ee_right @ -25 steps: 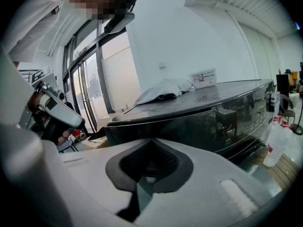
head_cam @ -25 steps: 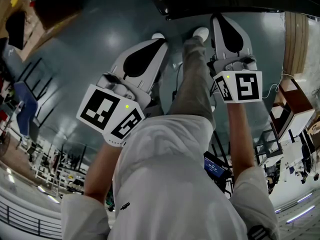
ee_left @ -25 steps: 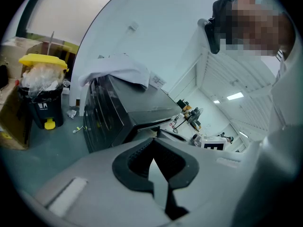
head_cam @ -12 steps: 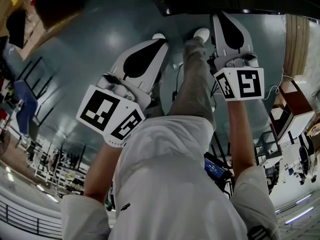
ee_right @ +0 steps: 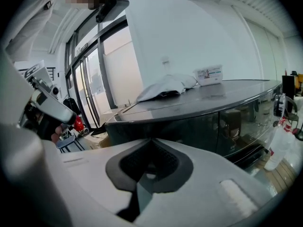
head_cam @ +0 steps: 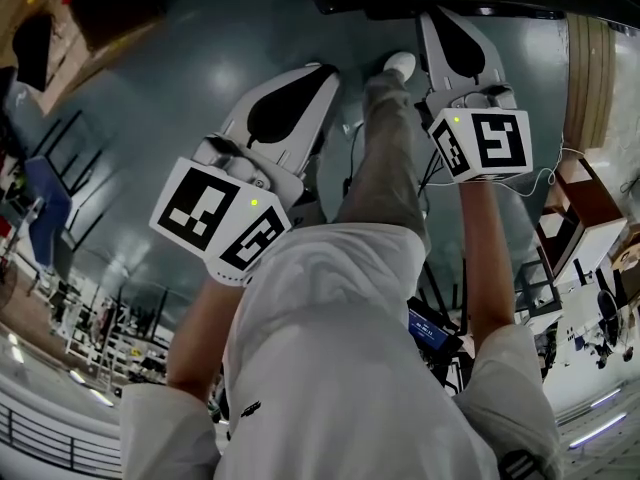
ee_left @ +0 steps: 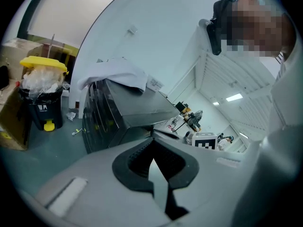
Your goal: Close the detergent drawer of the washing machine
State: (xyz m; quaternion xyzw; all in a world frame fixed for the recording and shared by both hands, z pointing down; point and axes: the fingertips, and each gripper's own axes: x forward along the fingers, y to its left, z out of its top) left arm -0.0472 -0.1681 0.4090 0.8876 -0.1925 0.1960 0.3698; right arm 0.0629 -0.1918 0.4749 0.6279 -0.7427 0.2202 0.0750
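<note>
Two grippers are held out in front of a person who stands on a grey floor point(head_cam: 180, 88). From the head view we look down on a white shirt, one leg point(head_cam: 385, 158) and a white shoe point(head_cam: 400, 65).

The left gripper point(head_cam: 322, 71) is on the left side of the leg. The right gripper point(head_cam: 435, 16) is on the other side of the leg. Each one has a cube with black and white squares on it, one here point(head_cam: 225, 223) and one here point(head_cam: 485, 145).

In the left gripper view the tongs are pressed together at the tips, with nothing between them. In the right gripper view the tongs are also pressed together, and they hold nothing.

The washing machine point(ee_left: 128, 110) is dark grey and shiny. It stands past the tips of both grippers, and neither gripper touches it. A white cloth point(ee_left: 118, 74) lies on its top. In the right gripper view a small white box point(ee_right: 210, 74) sits on top too, just beside the cloth. I cannot pick out the detergent drawer on the machine in any view.

A black bin point(ee_left: 42, 108) with a yellow lid point(ee_left: 42, 63) stands on the floor to the left of the machine, well apart from it.
</note>
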